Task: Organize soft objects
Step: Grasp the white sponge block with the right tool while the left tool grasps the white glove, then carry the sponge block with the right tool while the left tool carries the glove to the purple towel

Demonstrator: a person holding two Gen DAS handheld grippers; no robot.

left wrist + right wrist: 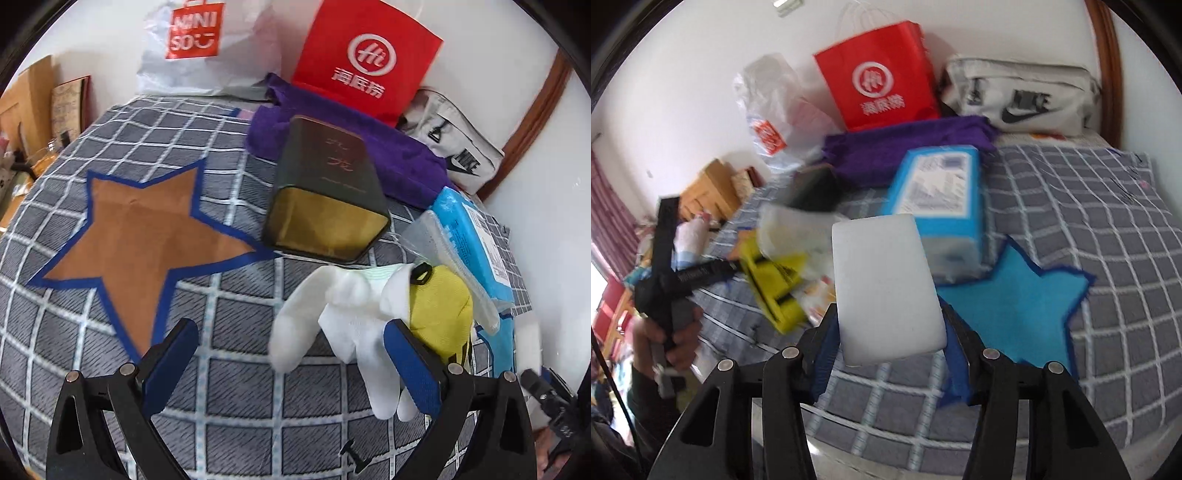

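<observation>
Plainly, the right claw [886, 343] grips a smooth white sponge block [886, 288].

From my left gripper [291, 363], the glove [334, 321] lies on the bed [221, 369] just ahead, the star patch [136, 251] to its left, the tin [327, 195] behind it on the folded towel [406, 158]. Two bags [365, 51] stand against the wall behind. My right gripper [888, 343] holds the sponge block [882, 288] above the bed, the tissue pack [938, 199] behind it, another star [1019, 302] to the right.
</observation>
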